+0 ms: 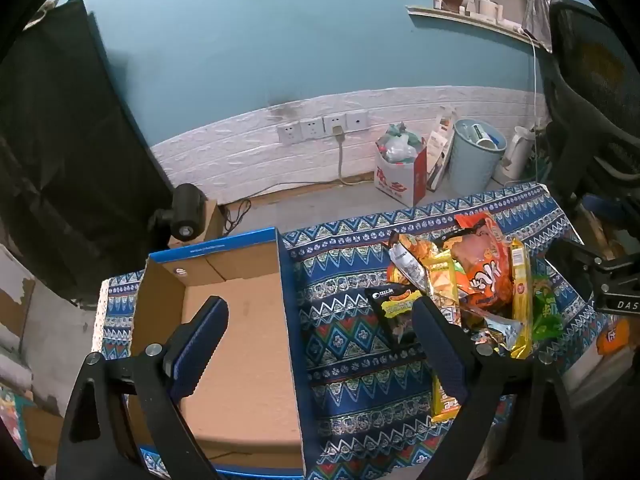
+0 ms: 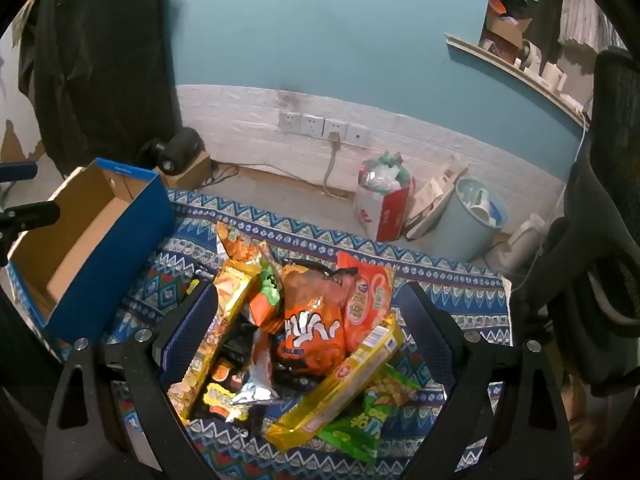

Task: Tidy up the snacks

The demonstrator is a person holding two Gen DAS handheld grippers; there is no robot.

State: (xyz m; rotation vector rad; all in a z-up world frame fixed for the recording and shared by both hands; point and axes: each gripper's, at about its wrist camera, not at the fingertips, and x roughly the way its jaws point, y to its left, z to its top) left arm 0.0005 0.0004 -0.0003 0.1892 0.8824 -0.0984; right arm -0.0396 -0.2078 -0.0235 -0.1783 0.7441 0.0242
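Observation:
A pile of snack packets (image 2: 316,332) lies on the patterned blue tablecloth (image 2: 440,280). It includes an orange bag, a long yellow packet (image 2: 340,384), a green bag (image 2: 360,424) and a black packet (image 2: 224,398). My right gripper (image 2: 308,292) stands wide open over the pile and grips nothing. The empty cardboard box (image 1: 240,360), blue outside, sits left of the pile. My left gripper (image 1: 320,306) is open above the box's right wall, one finger over the box floor and the other by the black packet (image 1: 394,308). Nothing is between its fingers.
Behind the table are a pale blue bin (image 1: 476,156), a red-and-white bag of rubbish (image 1: 400,168), wall sockets (image 1: 320,128) and a white kettle (image 1: 518,152). A black mesh chair (image 2: 600,220) stands close on the right. A small black camera (image 1: 186,212) sits beyond the box.

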